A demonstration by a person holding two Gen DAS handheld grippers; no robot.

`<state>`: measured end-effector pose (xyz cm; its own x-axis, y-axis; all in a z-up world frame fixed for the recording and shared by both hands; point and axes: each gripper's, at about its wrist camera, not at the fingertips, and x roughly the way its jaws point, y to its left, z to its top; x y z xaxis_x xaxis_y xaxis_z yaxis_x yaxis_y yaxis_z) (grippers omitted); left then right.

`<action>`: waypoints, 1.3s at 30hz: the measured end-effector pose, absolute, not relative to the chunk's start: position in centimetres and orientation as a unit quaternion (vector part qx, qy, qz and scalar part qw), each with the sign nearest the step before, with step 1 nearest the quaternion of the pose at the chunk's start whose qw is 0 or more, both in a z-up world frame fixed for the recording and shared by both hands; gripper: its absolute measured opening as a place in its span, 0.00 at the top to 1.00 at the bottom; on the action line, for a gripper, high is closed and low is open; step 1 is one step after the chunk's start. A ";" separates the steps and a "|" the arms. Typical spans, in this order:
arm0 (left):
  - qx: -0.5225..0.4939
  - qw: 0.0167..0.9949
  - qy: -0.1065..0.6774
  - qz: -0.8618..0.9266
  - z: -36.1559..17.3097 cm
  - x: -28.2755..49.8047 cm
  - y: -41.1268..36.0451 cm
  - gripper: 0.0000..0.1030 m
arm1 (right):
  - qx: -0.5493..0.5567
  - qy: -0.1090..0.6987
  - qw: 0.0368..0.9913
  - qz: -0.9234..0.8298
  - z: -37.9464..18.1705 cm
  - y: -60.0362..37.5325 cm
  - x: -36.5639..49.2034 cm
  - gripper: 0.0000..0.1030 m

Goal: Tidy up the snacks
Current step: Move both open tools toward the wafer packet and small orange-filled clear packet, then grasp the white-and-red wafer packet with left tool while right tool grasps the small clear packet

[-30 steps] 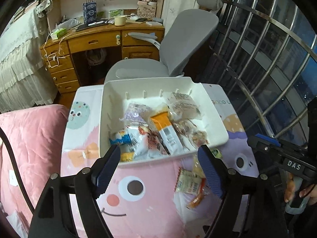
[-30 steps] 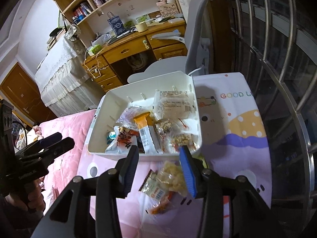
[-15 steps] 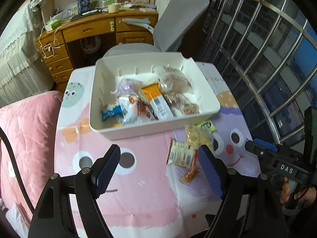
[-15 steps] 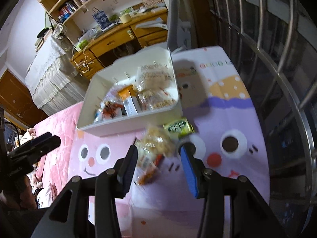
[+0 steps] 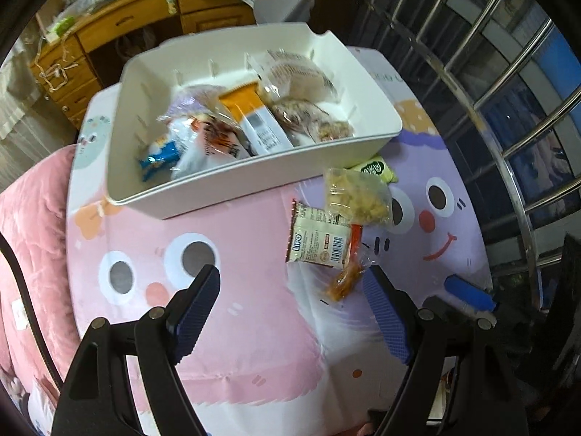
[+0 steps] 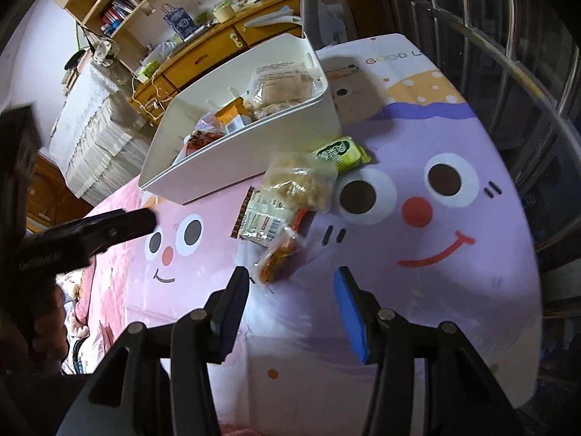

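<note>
A: Where are the snacks found?

B: Most are piled in the white bin (image 5: 254,170) at the table's (image 5: 254,345) far edge. Four packets lie loose on the cloth just in front of it: a green one (image 6: 341,152), a clear bag (image 6: 297,181), a white wrapper (image 5: 317,241) and an orange packet (image 6: 279,258).

A: And the claws?

B: The left claw (image 5: 290,309) is held wide apart, nothing between. The right claw's (image 6: 290,305) jaws have just been opening; nothing is gripped, and the orange packet is seen just beyond its tips.
</note>
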<state>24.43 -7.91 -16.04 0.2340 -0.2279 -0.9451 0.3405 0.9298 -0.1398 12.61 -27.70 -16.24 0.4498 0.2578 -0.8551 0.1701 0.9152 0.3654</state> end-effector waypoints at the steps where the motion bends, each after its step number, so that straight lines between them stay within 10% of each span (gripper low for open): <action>1: 0.047 0.781 0.595 -0.184 -16.5 24.7 -8.0 0.22 | 0.203 0.519 0.830 0.026 -16.4 -27.4 12.5 0.51; 30: 0.117 0.706 0.658 -0.235 -26.9 29.3 -13.8 0.20 | 0.195 0.441 0.875 -0.047 -23.4 -22.0 13.2 0.41; 39: 0.126 0.698 0.665 -0.232 -27.9 29.8 -15.0 0.19 | 0.188 0.449 0.873 -0.039 -24.4 -21.8 14.1 0.66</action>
<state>29.84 -15.01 -27.93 0.0075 -0.1571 -0.9876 0.4922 0.8603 -0.1331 14.06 -21.76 -24.44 0.5943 0.0998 -0.7980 0.2375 0.9262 0.2927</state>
